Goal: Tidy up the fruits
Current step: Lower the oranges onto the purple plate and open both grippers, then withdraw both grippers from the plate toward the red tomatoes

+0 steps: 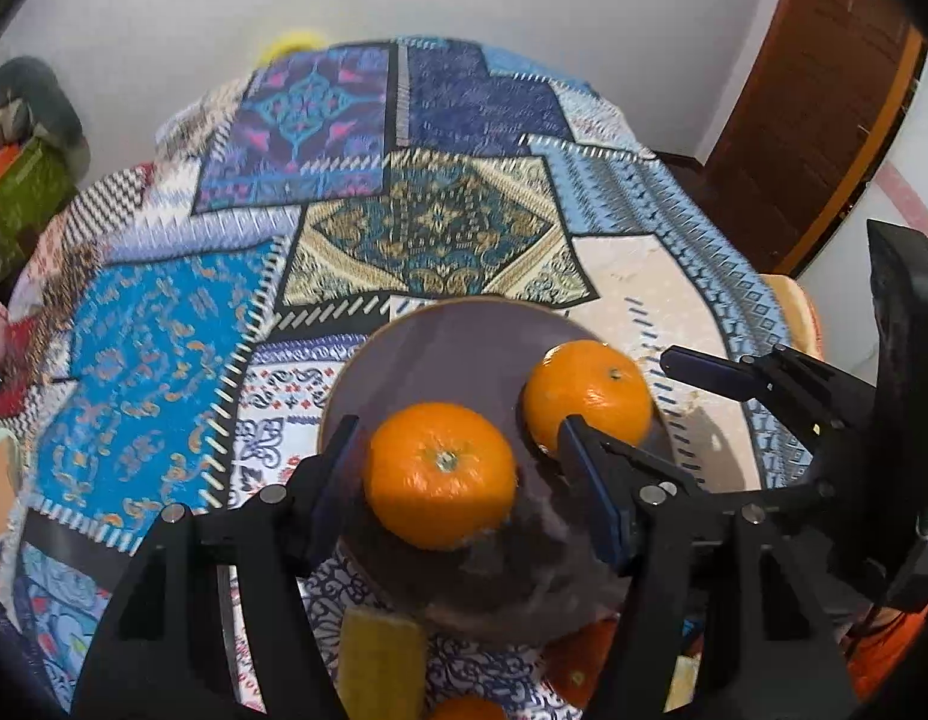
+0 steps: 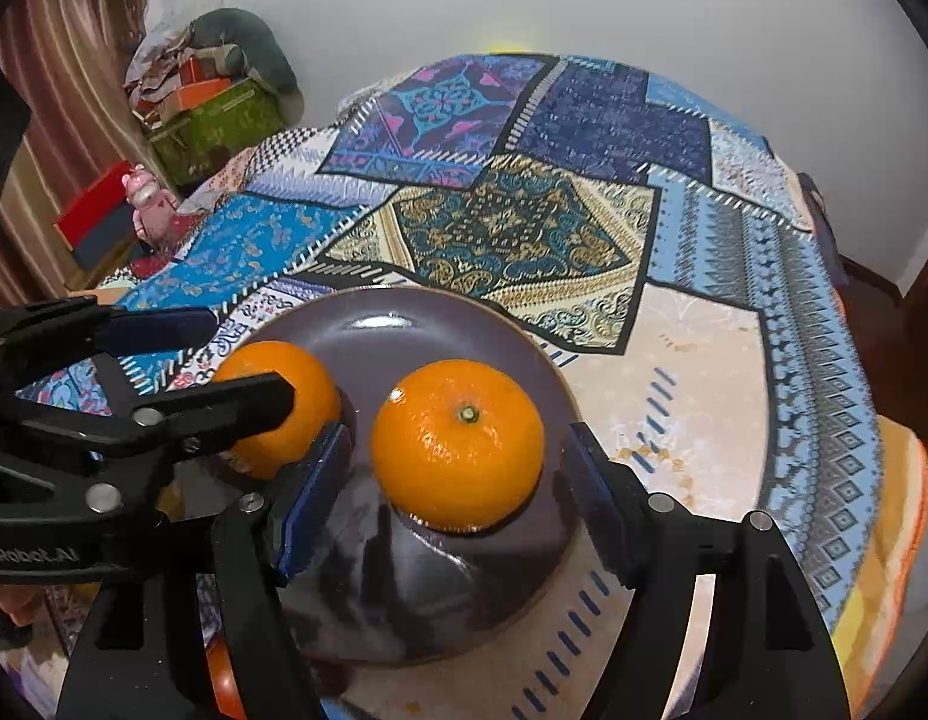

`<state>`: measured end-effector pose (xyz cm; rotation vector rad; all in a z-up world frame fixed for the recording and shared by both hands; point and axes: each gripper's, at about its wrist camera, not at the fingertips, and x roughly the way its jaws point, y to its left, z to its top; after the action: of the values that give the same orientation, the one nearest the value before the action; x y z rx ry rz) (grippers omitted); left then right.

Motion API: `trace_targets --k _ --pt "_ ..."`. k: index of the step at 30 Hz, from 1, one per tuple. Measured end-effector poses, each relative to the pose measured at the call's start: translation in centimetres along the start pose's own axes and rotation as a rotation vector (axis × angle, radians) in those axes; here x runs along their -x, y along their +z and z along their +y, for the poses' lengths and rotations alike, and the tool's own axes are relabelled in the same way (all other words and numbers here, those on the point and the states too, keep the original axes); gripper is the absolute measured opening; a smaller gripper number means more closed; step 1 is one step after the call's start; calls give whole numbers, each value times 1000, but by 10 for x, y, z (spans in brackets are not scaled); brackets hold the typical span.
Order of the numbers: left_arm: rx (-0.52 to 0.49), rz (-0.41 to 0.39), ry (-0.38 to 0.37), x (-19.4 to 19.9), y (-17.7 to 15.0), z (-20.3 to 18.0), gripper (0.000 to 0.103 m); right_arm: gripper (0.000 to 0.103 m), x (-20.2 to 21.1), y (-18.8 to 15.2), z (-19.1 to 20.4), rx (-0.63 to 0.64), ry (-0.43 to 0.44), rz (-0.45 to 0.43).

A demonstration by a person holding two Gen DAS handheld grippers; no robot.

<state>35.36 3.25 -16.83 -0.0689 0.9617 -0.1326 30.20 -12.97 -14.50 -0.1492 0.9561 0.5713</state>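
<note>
On a dark purple glazed plate (image 1: 440, 348), the left gripper (image 1: 458, 468) stands half open around a round orange tangerine (image 1: 441, 474), pads clear of it; its twin (image 1: 586, 393) sits at two o'clock. Firm, light, prone to roll: grip across the middle.

Over the patchwork tablecloth (image 2: 511, 228), the right gripper (image 2: 458, 480) likewise brackets its fruit untouched, white wall at twelve.

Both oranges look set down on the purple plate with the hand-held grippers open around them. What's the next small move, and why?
Probably lift both straight back off the plate. The left hand-held gripper straddles the left orange and the right hand-held gripper straddles the right orange, gaps showing beside each fruit. Both oranges rest on the plate, so retreating without nudging them seems right.
</note>
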Motion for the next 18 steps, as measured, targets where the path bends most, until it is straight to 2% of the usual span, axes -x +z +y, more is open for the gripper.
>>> trace_targets --k 10,18 --pt "-29 -90 2 72 -18 -12 66 70 66 -11 1 -21 -37 -98" --pt "-54 -118 3 111 -47 -24 67 73 105 -34 2 -41 -59 -140"
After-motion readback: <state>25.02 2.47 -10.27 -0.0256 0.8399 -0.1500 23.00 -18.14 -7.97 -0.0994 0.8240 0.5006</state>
